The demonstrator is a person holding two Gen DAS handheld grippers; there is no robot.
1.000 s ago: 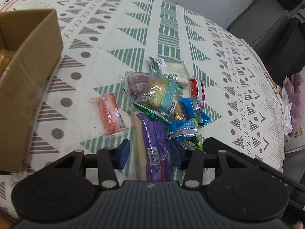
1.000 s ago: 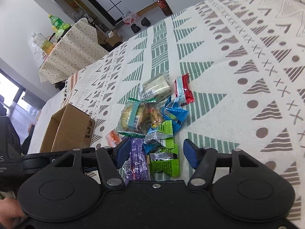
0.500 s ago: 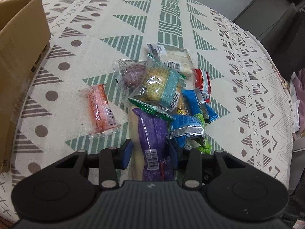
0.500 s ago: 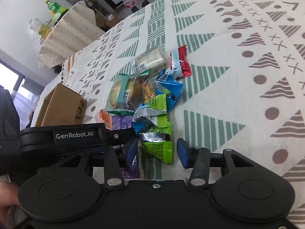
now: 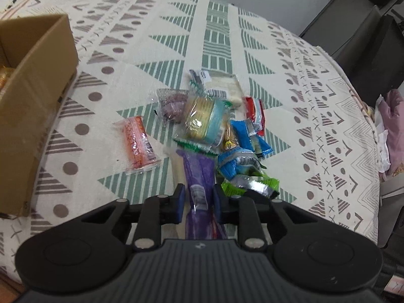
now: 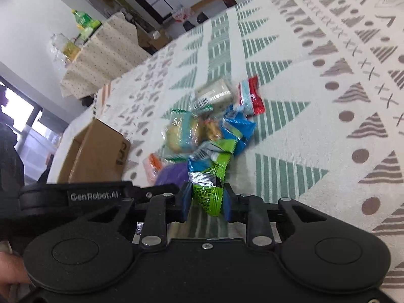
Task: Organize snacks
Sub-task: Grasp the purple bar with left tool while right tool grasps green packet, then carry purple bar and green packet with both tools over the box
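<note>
A heap of wrapped snacks lies on the patterned tablecloth (image 5: 290,80). My left gripper (image 5: 198,199) is shut on the near end of a long purple packet (image 5: 198,174). Beside it my right gripper (image 6: 205,199) is shut on a green packet (image 6: 209,197), whose end shows in the left wrist view as the green packet (image 5: 252,184). Beyond them lie a blue packet (image 5: 237,164), a clear-wrapped cake with a teal band (image 5: 203,121), a red packet (image 5: 255,109), a pale bar (image 5: 224,85) and, apart at the left, an orange bar (image 5: 137,142).
An open cardboard box (image 5: 32,96) stands at the left edge of the table; in the right wrist view the same box (image 6: 93,154) is at the left. The table's rounded far edge drops off at the right. A second covered table (image 6: 101,53) with bottles stands behind.
Both grippers moved forward onto the heap and went from open to shut: the left on the purple packet, the right on the green packet.
</note>
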